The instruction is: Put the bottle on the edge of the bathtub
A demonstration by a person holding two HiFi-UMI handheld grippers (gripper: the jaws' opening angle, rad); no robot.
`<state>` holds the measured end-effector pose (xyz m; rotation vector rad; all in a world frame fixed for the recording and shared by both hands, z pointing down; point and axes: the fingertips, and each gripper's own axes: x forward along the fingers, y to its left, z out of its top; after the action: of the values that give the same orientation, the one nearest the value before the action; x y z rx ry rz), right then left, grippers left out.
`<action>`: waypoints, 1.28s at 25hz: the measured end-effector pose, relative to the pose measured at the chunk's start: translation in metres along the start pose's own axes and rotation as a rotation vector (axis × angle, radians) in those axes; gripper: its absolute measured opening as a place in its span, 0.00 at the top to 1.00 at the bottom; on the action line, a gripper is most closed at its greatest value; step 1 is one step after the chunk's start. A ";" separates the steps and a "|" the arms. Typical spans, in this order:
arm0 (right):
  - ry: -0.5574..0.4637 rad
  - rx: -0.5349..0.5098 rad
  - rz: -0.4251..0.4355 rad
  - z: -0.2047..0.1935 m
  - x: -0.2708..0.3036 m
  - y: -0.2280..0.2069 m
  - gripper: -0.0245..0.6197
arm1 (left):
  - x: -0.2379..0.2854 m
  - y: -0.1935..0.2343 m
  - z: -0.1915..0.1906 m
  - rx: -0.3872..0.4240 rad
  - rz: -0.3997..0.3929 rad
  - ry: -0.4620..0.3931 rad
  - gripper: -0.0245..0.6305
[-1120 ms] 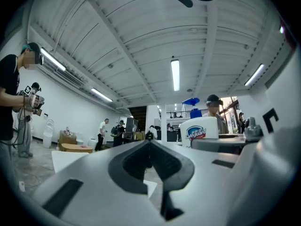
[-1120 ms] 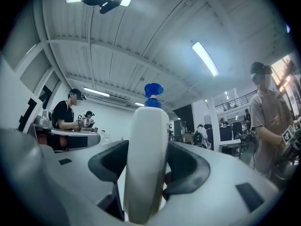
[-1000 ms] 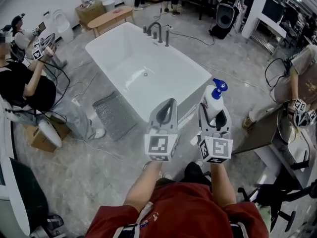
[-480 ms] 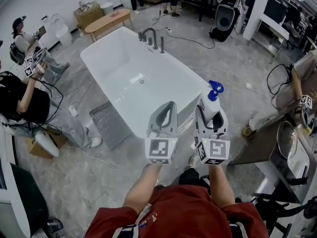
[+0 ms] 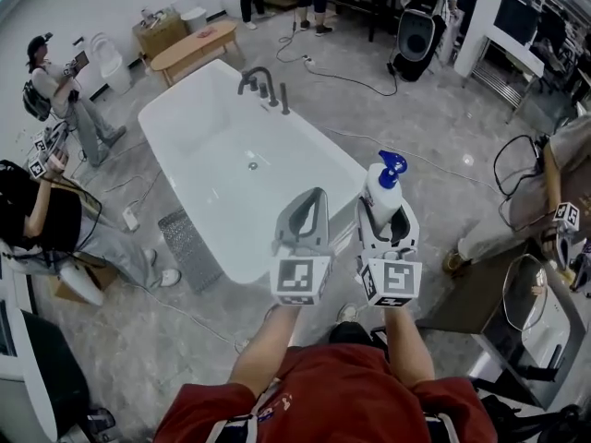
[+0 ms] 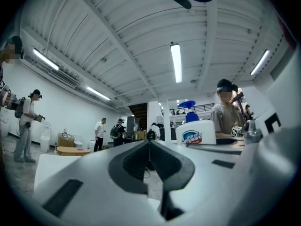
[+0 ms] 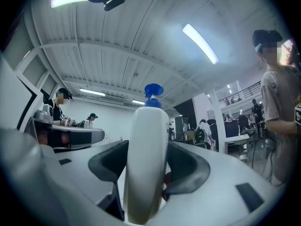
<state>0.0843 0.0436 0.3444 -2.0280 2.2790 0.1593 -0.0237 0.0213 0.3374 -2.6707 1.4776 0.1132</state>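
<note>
The white bathtub (image 5: 343,158) stands on the grey floor, running from the upper left down toward me. A white bottle with a blue pump (image 5: 384,189) stands upright in my right gripper (image 5: 386,214), which is shut on its body just off the tub's near right corner. In the right gripper view the bottle (image 7: 147,145) fills the gap between the dark pads. My left gripper (image 5: 310,212) hangs beside it over the tub's near end, shut and holding nothing. Its tips (image 6: 149,142) meet in the left gripper view, where the bottle (image 6: 198,133) shows at the right.
A dark faucet (image 5: 259,83) stands at the tub's far end. On the floor left of the tub lies a grey mat (image 5: 187,245). People sit and stand at the left (image 5: 51,220) and right (image 5: 545,178). A wooden bench (image 5: 191,44), a speaker (image 5: 416,31) and cables lie beyond.
The whole view has advanced toward the tub, whose near end now lies under both grippers. The right gripper still holds the bottle; the left stays shut and empty.
</note>
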 end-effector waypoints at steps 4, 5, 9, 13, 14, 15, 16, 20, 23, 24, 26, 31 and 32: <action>-0.014 0.003 0.003 -0.001 0.016 -0.048 0.55 | 0.049 -0.025 -0.006 0.006 0.006 0.001 0.94; -0.014 0.004 0.004 -0.002 0.020 -0.060 0.55 | 0.060 -0.032 -0.008 0.005 0.009 0.002 0.94; -0.010 0.024 0.007 -0.009 0.035 -0.107 0.55 | 0.099 -0.054 -0.017 0.007 0.021 0.015 0.94; -0.014 0.053 0.005 -0.014 0.054 -0.134 0.55 | 0.127 -0.058 -0.023 0.027 0.031 0.036 0.94; -0.014 0.059 0.007 -0.014 0.058 -0.137 0.55 | 0.131 -0.058 -0.022 0.028 0.032 0.038 0.94; -0.013 0.065 0.009 -0.015 0.061 -0.140 0.55 | 0.135 -0.058 -0.021 0.031 0.033 0.038 0.94; -0.011 0.072 0.012 -0.017 0.064 -0.142 0.55 | 0.138 -0.058 -0.021 0.036 0.034 0.036 0.94; -0.003 0.087 0.032 -0.025 0.074 -0.148 0.55 | 0.154 -0.059 -0.027 0.036 0.029 0.045 0.94; 0.000 0.086 0.040 -0.026 0.088 -0.149 0.55 | 0.166 -0.054 -0.029 0.045 0.020 0.048 0.94; 0.000 0.085 0.041 -0.028 0.095 -0.149 0.55 | 0.171 -0.050 -0.031 0.044 0.018 0.048 0.94; 0.003 0.080 0.043 -0.032 0.108 -0.149 0.55 | 0.182 -0.042 -0.035 0.030 0.019 0.043 0.94; 0.029 0.069 0.067 -0.045 0.149 -0.136 0.55 | 0.205 -0.010 -0.044 0.016 0.027 0.037 0.94; 0.031 0.069 0.072 -0.046 0.159 -0.133 0.55 | 0.211 -0.001 -0.046 0.016 0.033 0.041 0.94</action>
<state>0.1977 -0.1347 0.3663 -1.9298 2.3431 0.0528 0.0901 -0.1604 0.3604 -2.6519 1.5278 0.0492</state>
